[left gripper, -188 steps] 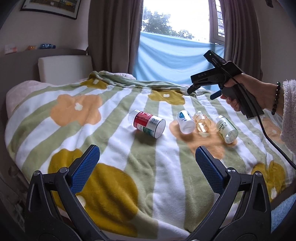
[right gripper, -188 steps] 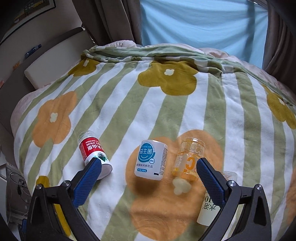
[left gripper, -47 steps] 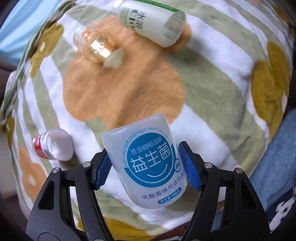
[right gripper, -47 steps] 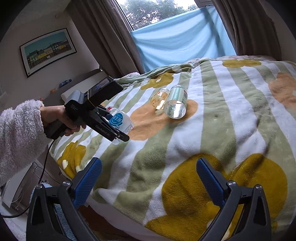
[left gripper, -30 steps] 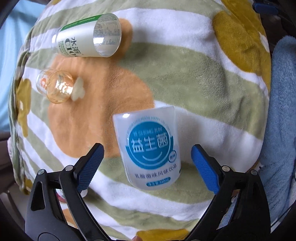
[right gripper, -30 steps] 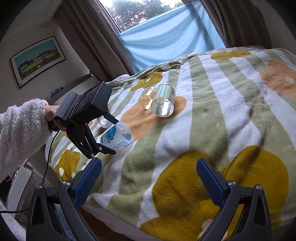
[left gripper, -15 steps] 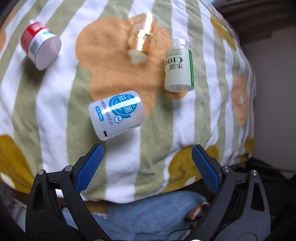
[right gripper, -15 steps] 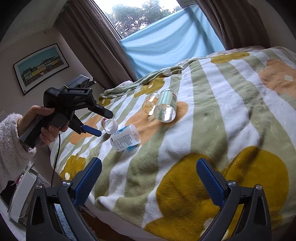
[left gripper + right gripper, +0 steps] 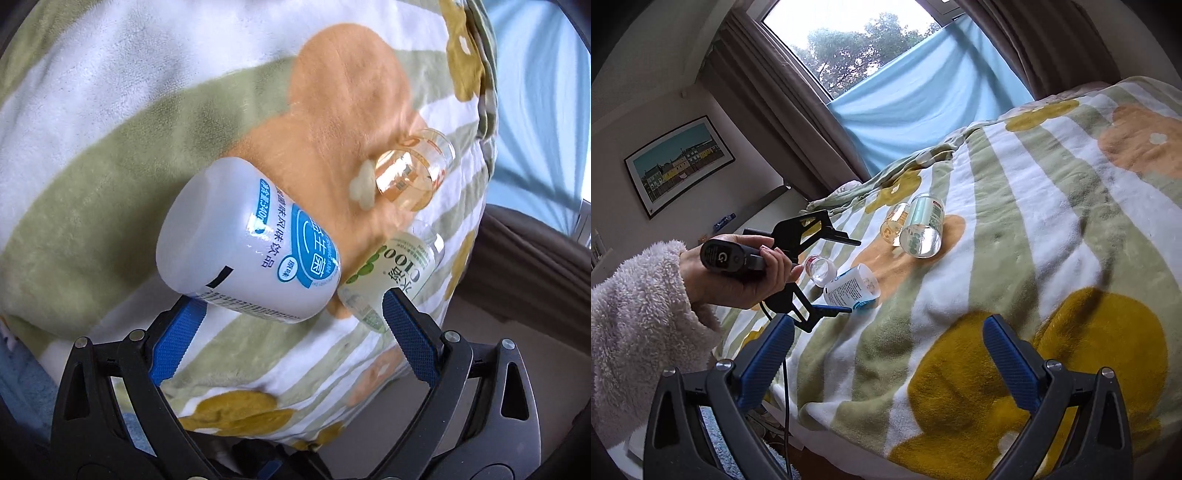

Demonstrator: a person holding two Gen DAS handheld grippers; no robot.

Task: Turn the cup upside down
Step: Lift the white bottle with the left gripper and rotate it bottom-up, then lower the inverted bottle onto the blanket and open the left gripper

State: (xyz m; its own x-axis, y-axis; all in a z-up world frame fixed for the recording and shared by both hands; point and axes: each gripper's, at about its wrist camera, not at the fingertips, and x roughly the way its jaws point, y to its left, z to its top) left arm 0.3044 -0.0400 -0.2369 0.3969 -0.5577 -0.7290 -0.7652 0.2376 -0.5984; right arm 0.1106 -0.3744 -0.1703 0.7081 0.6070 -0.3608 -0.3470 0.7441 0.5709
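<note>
The white cup with a blue label (image 9: 247, 243) lies on its side on the striped flower blanket (image 9: 110, 110). My left gripper (image 9: 291, 314) is open, and the cup sits just ahead of its blue pads (image 9: 177, 339), with its near edge over the left one. In the right wrist view a hand holds the left gripper (image 9: 854, 277), its jaws spread above and below the white cup (image 9: 853, 288). Low over the blanket's near edge, my right gripper (image 9: 888, 360) is open and holds nothing.
A clear orange cup (image 9: 413, 177) and a green-labelled cup (image 9: 391, 280) lie on their sides just beyond the white one. A red-labelled cup (image 9: 822, 267) lies behind the left gripper. The bed's edge drops off below both grippers; curtains and a window stand behind.
The left gripper let go of the white cup about a second ago. It has since swung round and come in close to it, jaws still spread. The right gripper has barely moved.
</note>
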